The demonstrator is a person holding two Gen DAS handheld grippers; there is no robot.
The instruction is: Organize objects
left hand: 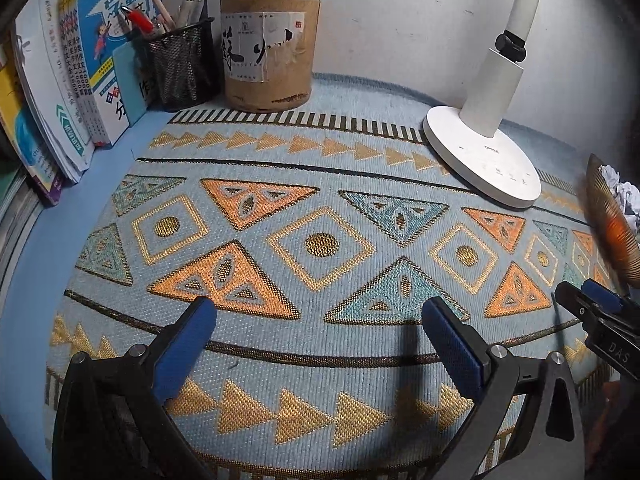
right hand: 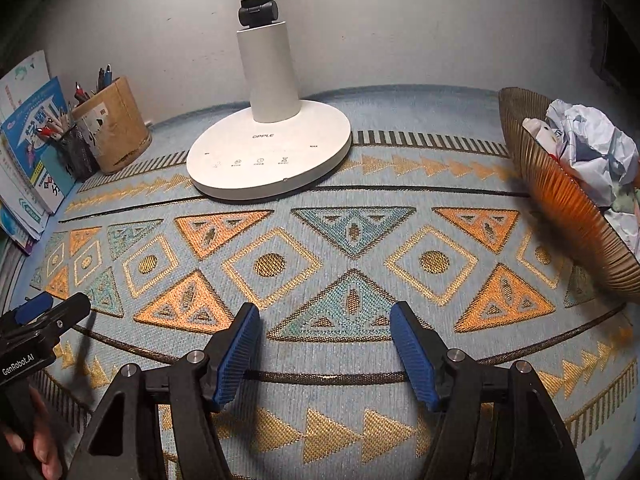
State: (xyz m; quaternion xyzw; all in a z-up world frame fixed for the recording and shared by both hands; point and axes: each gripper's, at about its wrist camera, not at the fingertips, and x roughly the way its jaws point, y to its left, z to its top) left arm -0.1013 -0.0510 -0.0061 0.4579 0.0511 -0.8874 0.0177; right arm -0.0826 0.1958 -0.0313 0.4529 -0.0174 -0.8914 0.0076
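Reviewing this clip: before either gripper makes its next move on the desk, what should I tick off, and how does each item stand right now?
1. Left gripper jaws open, nothing held: ok.
2. Right gripper jaws open, nothing held: ok.
3. Woven mat between the fingers free of loose items: ok.
4. Pens upright in cardboard pen holder and mesh pen cup: ok.
5. Crumpled paper contained in the ribbed bowl: ok.
6. Remaining object to organize identified: cannot tell; none lies loose in either view.
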